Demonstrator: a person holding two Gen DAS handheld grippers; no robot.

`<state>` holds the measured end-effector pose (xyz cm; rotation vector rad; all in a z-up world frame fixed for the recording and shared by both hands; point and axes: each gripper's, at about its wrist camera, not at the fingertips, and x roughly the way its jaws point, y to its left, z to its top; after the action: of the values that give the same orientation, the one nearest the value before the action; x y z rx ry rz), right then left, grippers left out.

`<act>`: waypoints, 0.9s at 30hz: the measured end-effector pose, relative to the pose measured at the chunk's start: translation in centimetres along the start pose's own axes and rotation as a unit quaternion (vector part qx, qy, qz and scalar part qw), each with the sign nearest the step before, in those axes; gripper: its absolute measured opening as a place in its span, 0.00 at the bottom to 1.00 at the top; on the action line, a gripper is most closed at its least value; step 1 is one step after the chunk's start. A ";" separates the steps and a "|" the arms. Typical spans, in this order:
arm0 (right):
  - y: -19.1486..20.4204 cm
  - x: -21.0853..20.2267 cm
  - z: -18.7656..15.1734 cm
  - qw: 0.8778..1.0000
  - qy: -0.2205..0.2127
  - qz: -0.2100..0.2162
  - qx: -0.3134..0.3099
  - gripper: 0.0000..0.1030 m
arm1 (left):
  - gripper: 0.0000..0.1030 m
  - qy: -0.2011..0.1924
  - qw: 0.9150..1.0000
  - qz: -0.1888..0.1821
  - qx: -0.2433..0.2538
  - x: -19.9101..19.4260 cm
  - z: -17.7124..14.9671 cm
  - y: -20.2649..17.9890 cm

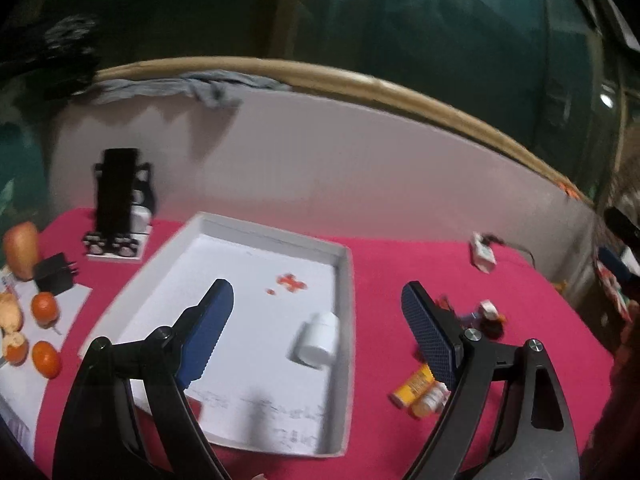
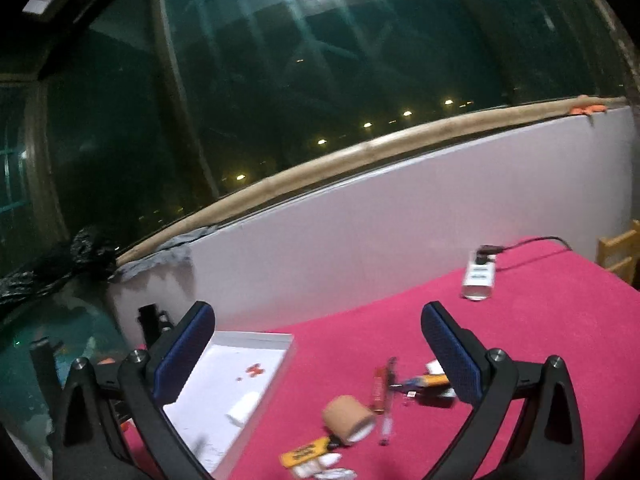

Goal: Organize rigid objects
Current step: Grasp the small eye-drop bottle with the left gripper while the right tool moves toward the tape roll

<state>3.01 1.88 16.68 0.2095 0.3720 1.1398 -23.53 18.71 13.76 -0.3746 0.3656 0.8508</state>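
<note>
two views, and we take the white tray as our landmark.
left view: left gripper (image 1: 316,312) spread wide, empty, above the white tray (image 1: 347,280); white bottle (image 1: 318,338) lies inside by its right wall.
right view: right gripper (image 2: 318,354) wide, empty; tan tape roll (image 2: 348,418) right of the tray.
</note>
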 end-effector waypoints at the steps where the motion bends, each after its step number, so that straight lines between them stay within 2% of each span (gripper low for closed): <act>1: -0.6 -0.2 -0.2 1.000 0.001 -0.002 0.002 1.00 | 0.84 0.011 1.000 -0.011 0.008 0.4 -0.3 -0.6; 4: -2.8 -0.7 -0.9 1.000 0.009 -0.004 0.020 1.00 | 0.84 0.056 0.996 -0.064 0.022 1.9 -1.5 -2.5; 8: -5.7 -1.0 -2.0 0.998 0.025 -0.026 0.042 1.00 | 0.84 0.097 0.989 -0.103 0.051 3.5 -3.4 -5.6; 11: -7.7 -1.2 -2.9 0.996 0.040 -0.050 0.055 1.00 | 0.84 0.125 0.982 -0.118 0.081 4.8 -4.6 -7.8; 17: -10.3 -2.1 -3.7 0.993 0.050 -0.068 0.079 1.00 | 0.84 0.169 0.974 -0.111 0.106 7.7 -6.2 -9.4; 24: -11.8 -1.8 -4.4 0.991 0.059 -0.072 0.095 1.00 | 0.84 0.189 0.956 -0.191 0.115 8.7 -8.0 -11.3; 27: -12.8 -1.7 -4.8 0.989 0.067 -0.069 0.115 1.00 | 0.84 0.199 0.952 -0.190 0.131 9.4 -8.6 -12.3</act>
<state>11.35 -5.05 8.12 0.3059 0.6289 0.9762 -9.64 13.55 4.07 -0.3537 0.7470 0.3370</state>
